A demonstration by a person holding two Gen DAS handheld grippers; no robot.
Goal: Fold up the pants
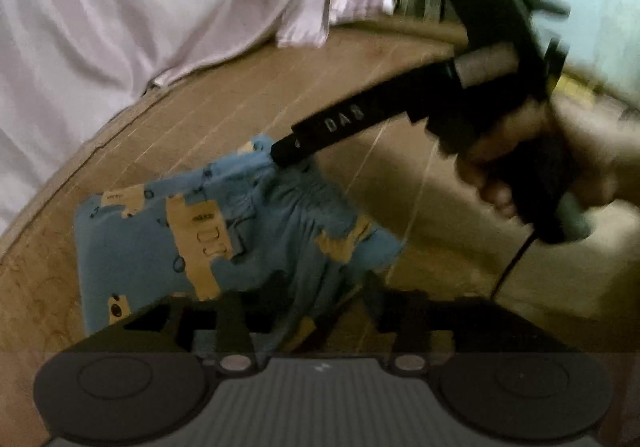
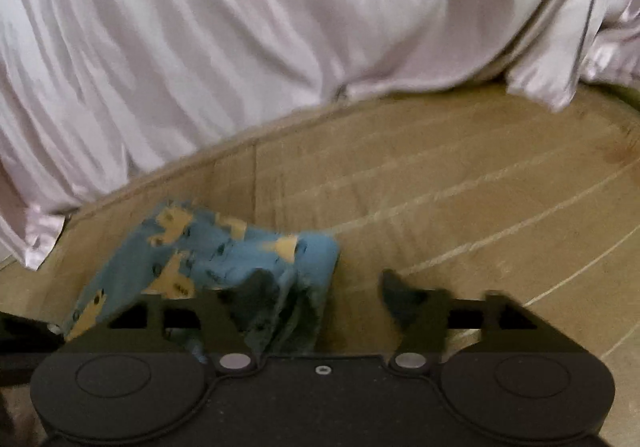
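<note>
Small blue pants (image 1: 160, 243) printed with tan vehicles lie bunched on a tan wooden floor (image 1: 240, 99) marked with pale lines, sitting in the lower centre of the left wrist view. A pale lilac satin sheet (image 1: 120, 7) drapes down across the upper left of the frame, its hem meeting the floor just beyond the pants. Bare floor stretches open to the right of the garment.

The left gripper (image 1: 320, 311) sits at the lower edge with its fingers spread, gathered blue cloth hanging between them; whether they touch it is unclear.

The right gripper (image 1: 282, 155) reaches in from the upper right, held by a hand (image 1: 520, 167), its tip at the pants' upper edge. In the right wrist view its fingers (image 2: 260, 287) stand spread, the left one over the cloth and the right over bare floor.
</note>
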